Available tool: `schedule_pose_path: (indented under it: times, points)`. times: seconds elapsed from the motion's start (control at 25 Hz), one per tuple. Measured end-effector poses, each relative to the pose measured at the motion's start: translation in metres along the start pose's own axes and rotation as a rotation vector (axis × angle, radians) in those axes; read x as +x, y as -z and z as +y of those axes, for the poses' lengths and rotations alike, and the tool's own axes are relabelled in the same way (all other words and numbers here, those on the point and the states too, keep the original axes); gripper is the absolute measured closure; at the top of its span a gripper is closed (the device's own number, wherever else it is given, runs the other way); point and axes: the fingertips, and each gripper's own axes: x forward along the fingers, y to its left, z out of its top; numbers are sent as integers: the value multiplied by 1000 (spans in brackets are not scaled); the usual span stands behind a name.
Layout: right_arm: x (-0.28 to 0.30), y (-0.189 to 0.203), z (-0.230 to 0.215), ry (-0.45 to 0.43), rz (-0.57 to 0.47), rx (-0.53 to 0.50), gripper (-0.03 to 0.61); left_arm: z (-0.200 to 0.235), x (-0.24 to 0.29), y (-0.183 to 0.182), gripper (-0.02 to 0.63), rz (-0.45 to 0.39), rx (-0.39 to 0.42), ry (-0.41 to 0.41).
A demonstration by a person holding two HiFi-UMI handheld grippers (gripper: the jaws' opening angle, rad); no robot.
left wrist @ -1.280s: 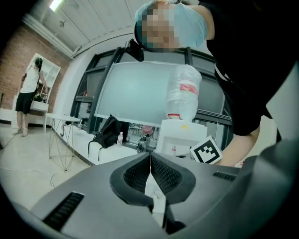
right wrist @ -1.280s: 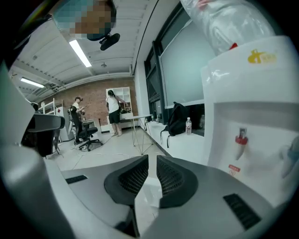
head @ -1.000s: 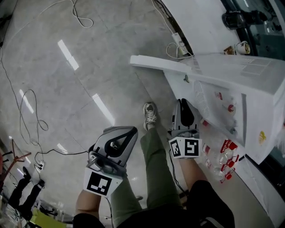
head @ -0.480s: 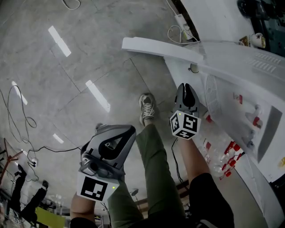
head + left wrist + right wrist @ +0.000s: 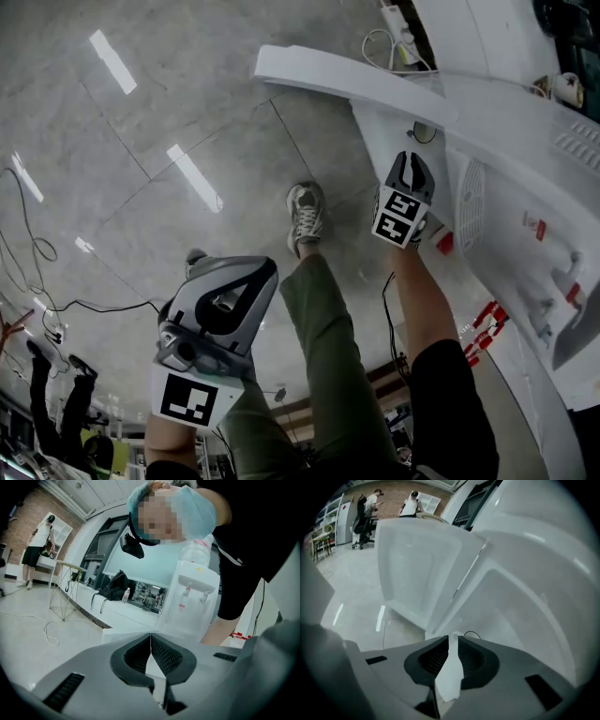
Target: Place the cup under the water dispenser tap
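Grey marble floor (image 5: 141, 141) fills most of the head view, with a cable (image 5: 37, 253) trailing at its left edge. The person's leg (image 5: 333, 356) and shoe (image 5: 307, 214) run up the middle. A white dispenser (image 5: 506, 141) takes up the right side, and its door (image 5: 347, 80) juts out over the floor.

The left hand-held gripper (image 5: 150, 638) hangs over the floor beside the leg. Its jaws meet tip to tip with nothing between them. Its view looks up past the person to the dispenser, which has a bottle (image 5: 197, 555) on top and taps (image 5: 205, 597) below it. A white bench (image 5: 117, 616) runs along to the left.

The right hand-held gripper (image 5: 453, 641) is raised close to the dispenser's lower front, just beside the open door. Its jaws stand a narrow slit apart. Only a pale strip shows in the slit. I cannot tell whether that is something thin or the white casing behind.

A small white thing that looks like the cup (image 5: 565, 89) sits at the head view's top right edge, beyond the dispenser. It is well apart from both grippers and from the taps, and too small to read further.
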Motion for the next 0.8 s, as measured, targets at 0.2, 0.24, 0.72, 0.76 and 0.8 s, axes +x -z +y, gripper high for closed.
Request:
schedule_pose_path:
  times: [0.2, 0.24, 0.72, 0.76, 0.8]
  points:
    - [38, 23, -14, 45, 114, -98, 531, 8, 1, 25, 594, 18, -42, -19]
    - [44, 26, -16, 50, 130, -119, 531, 10, 2, 30, 594, 21, -49, -22]
    - [88, 38, -24, 46, 254, -277, 523, 30, 7, 60, 594, 35, -115, -54]
    - [91, 38, -22, 30, 259, -293, 510, 32, 7, 61, 594, 34, -118, -57]
    - [94, 38, -19, 12, 266, -308, 491, 33, 8, 62, 594, 35, -122, -60]
